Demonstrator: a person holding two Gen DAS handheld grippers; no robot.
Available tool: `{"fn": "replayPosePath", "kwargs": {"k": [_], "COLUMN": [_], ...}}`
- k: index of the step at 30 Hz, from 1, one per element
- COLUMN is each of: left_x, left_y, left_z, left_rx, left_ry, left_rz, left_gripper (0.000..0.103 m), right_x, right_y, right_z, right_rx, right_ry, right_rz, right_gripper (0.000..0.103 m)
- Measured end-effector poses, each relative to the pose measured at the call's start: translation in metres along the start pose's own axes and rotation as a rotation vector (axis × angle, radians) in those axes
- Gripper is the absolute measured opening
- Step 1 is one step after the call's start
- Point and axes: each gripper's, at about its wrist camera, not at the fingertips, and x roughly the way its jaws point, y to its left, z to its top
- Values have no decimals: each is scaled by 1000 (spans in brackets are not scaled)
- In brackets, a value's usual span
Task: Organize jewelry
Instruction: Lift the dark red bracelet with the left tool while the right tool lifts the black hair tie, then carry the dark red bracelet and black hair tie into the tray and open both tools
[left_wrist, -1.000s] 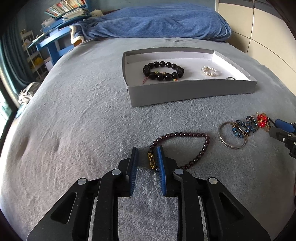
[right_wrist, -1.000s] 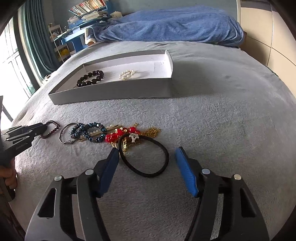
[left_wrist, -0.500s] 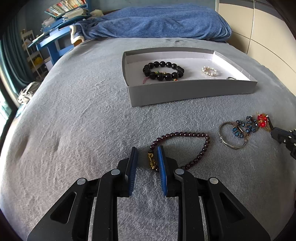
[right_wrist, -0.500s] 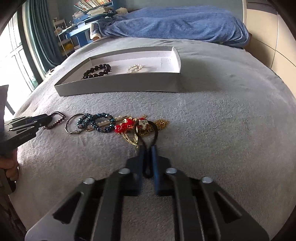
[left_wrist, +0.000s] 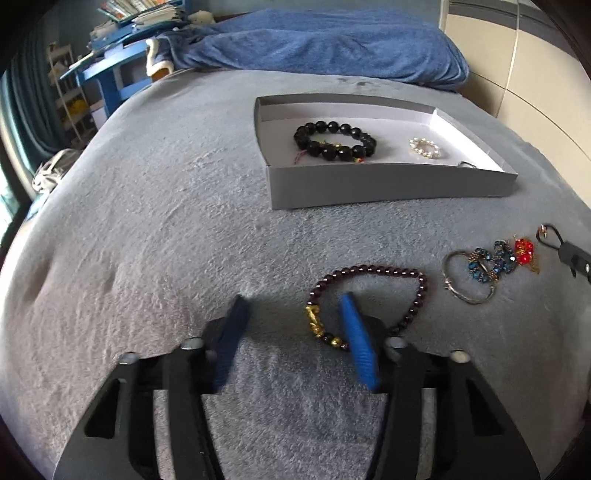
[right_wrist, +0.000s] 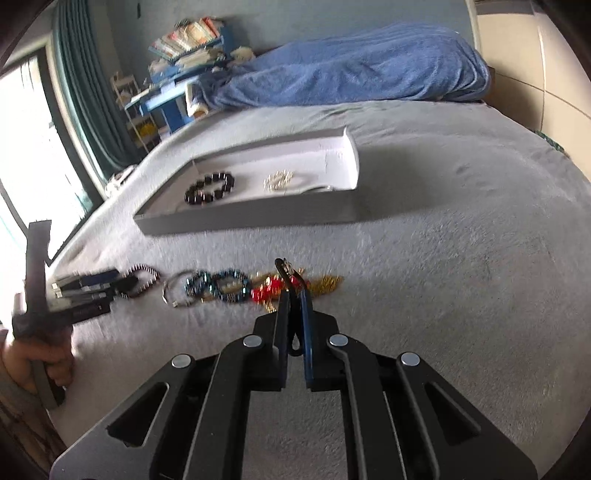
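A dark-red bead bracelet (left_wrist: 369, 269) with a gold charm (left_wrist: 314, 321) lies on the grey blanket. My left gripper (left_wrist: 293, 299) straddles the charm. Its jaws are opening and the blue pads (left_wrist: 356, 339) stand off the beads. My right gripper (right_wrist: 294, 295) is shut on a black hair tie (right_wrist: 282, 267), which hangs pinched between the pads just above the jewelry pile. The grey tray (left_wrist: 388, 188) further back holds a black bead bracelet (left_wrist: 334, 142) and a pearl bracelet (left_wrist: 424, 147). In the left wrist view, the right gripper's tip (left_wrist: 576, 254) shows at the right edge.
On the blanket lie a silver bangle (left_wrist: 467, 280), a blue bead bracelet (left_wrist: 491, 258), a red piece (left_wrist: 524, 247) and a gold chain (right_wrist: 325, 282). A blue blanket (right_wrist: 351, 74) is heaped behind the tray (right_wrist: 240, 221). A hand (right_wrist: 33, 354) holds the left gripper (right_wrist: 85, 288).
My left jaws have spread apart from around the gold charm, and the bracelet stays on the blanket. My right jaws closed on the hair tie and raised it a little.
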Motion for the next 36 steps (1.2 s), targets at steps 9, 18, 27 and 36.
{"fn": "replayPosePath", "kwargs": {"k": [9,18,27,36], "left_x": [-5,-29,-53,-70], "left_y": [-7,-9,-8,-8], "left_z": [0,16,39,72], "left_rx": [32,-3,-55,-58], "left_ry": [-16,-97,-165,-227], "left_rz": [-34,-105,-201,-250], "left_gripper": [8,7,7,7], "right_x": [-9,-5,1,10], "right_y": [-9,-4,8,22], "right_z": [5,17,39,64], "right_rx": [54,34,-4,-108], "right_ry": [-39,-45,-47,-39], "right_rz": [18,33,63,64], "right_gripper": [6,6,6,6]}}
